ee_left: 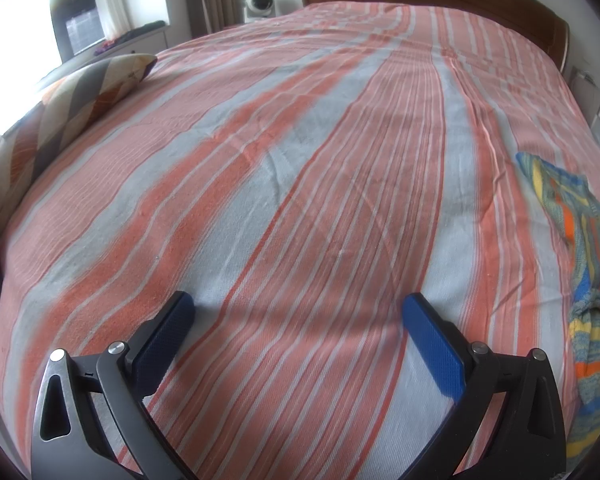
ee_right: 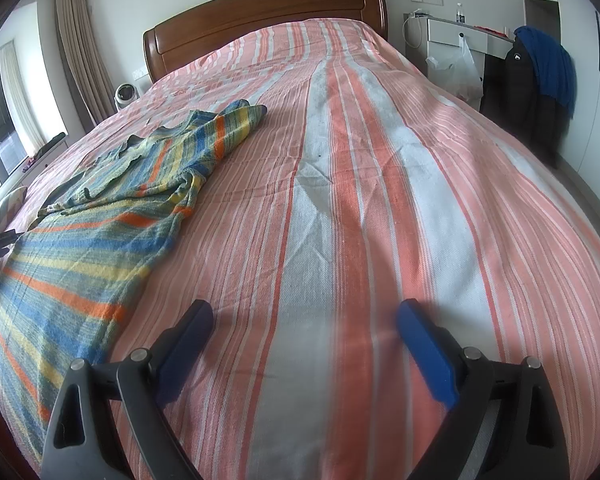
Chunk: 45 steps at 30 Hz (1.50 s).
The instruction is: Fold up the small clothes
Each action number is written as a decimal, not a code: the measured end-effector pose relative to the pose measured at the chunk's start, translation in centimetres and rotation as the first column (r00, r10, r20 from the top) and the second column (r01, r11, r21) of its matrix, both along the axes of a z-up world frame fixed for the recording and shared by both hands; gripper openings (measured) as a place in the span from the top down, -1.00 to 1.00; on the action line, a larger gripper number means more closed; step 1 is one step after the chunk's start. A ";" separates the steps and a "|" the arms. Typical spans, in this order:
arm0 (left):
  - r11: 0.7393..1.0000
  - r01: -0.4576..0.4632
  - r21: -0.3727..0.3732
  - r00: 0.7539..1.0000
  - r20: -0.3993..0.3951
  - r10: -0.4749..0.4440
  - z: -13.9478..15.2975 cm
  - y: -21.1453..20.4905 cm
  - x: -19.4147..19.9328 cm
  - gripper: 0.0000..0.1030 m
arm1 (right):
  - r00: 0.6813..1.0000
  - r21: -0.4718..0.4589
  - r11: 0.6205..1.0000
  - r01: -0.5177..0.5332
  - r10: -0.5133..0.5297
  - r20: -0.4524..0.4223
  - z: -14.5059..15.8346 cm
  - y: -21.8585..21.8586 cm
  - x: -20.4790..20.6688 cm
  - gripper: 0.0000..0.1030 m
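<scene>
- The striped shirt [ee_right: 100, 208] lies unfolded on the bedspread [ee_right: 380, 208], toward the left side of the bed as the right wrist view shows it. One sleeve reaches up toward the headboard [ee_right: 260, 12] and the hem runs down near the lower left edge of the frame.
- In the left wrist view the same shirt [ee_left: 588, 248] shows only as a strip at the far right edge.
- The left gripper [ee_left: 298, 304] is spread wide and holds nothing. It hovers over bare bedspread, well apart from the shirt.
- The right gripper [ee_right: 304, 310] is also spread wide and empty, over bare bedspread. Its left finger [ee_right: 188, 336] sits just beside the shirt's lower right edge, and I cannot tell whether it touches the cloth.
- The shirt looks like a thin, soft knit: light, limp, and likely to sag and drag when lifted.
- It is bunched around the armpit and the collar [ee_right: 140, 146] is rumpled, so it probably needs smoothing flat first.
- Good holds would be the hem corners or the shoulder seams, pinching one layer of cloth only.
- The bedspread is soft and wrinkles too, so a low pinch risks catching it along with the shirt.
- A patterned pillow [ee_left: 80, 96] lies at the far left of the bed, clear of the work.
</scene>
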<state>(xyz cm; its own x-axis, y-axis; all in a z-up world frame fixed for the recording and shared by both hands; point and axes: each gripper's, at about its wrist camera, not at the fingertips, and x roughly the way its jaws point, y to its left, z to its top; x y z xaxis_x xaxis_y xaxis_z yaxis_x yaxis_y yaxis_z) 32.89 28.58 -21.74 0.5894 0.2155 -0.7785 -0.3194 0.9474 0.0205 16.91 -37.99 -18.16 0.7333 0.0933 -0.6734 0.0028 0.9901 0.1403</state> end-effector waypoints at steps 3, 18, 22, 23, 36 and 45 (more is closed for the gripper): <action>1.000 0.000 0.000 1.000 0.000 0.000 0.0 0.0 0.0 -0.99 | 1.000 0.010 1.000 -0.003 0.003 0.004 0.0 -0.1 0.0 -0.81; 1.000 0.000 0.000 1.000 0.000 0.000 0.0 0.0 0.0 -0.99 | 1.000 0.013 1.000 -0.005 0.005 0.005 0.1 -0.2 -0.1 -0.82; 1.000 0.000 0.000 1.000 0.000 0.000 0.0 0.0 0.0 -0.99 | 1.000 0.008 1.000 -0.005 0.005 0.003 0.1 -0.1 -0.1 -0.83; 1.000 -0.001 0.000 1.000 0.000 0.001 0.0 0.0 0.0 -0.99 | 1.000 0.008 1.000 -0.005 0.005 0.003 0.1 0.0 -0.1 -0.83; 1.000 -0.001 0.000 1.000 0.000 0.001 0.0 0.0 0.0 -0.99 | 1.000 0.008 1.000 -0.004 0.004 0.005 0.1 0.0 -0.1 -0.83; 1.000 -0.001 0.000 1.000 0.000 0.001 0.0 0.0 0.0 -0.99 | 1.000 0.008 1.000 -0.004 0.004 0.006 0.0 0.0 -0.1 -0.83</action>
<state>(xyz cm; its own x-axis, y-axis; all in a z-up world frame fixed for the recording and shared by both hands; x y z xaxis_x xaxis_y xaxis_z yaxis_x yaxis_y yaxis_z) 32.90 28.56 -21.75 0.5891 0.2160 -0.7786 -0.3203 0.9471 0.0203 16.85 -37.98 -18.13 0.7373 0.1014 -0.6680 -0.0018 0.9890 0.1482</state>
